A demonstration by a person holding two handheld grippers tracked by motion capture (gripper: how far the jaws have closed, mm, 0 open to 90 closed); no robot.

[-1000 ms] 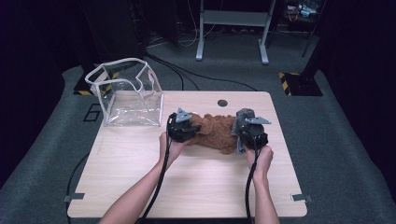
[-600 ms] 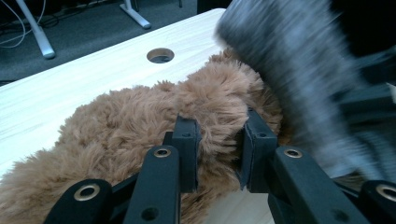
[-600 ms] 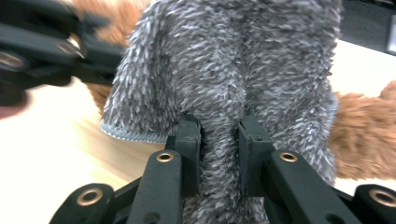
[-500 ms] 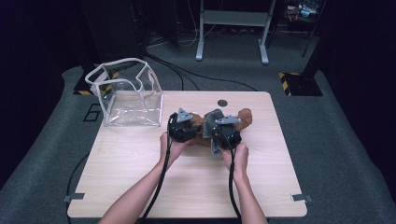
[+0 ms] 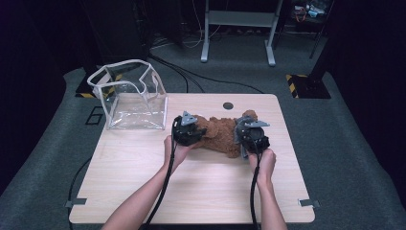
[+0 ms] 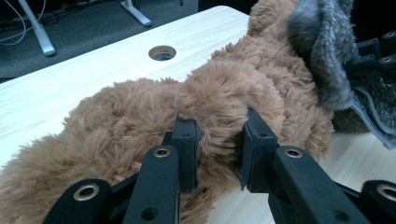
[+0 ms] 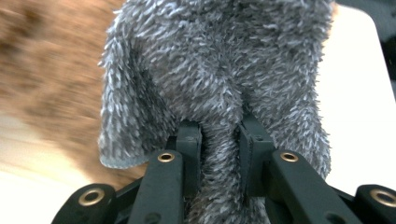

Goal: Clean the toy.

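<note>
No legible writing. Brown plush toy [image 5: 218,136], shaggy pile, at frame centre on pale wood-grain desk [image 5: 143,167]. Left hand-held gripper [image 6: 217,149] clamped on brown fur; right hand-held gripper [image 7: 219,140] clamped on grey fleece part [image 7: 215,70] (coarser nap). Clear plastic bag [image 5: 131,98] upper left.

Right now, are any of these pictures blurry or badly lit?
In the right gripper view the brown plush at left is smeared by blur, while the grey plush between the jaws is sharp. The left gripper view is crisp and evenly lit. The high view shows a bright table against dark surroundings.
</note>
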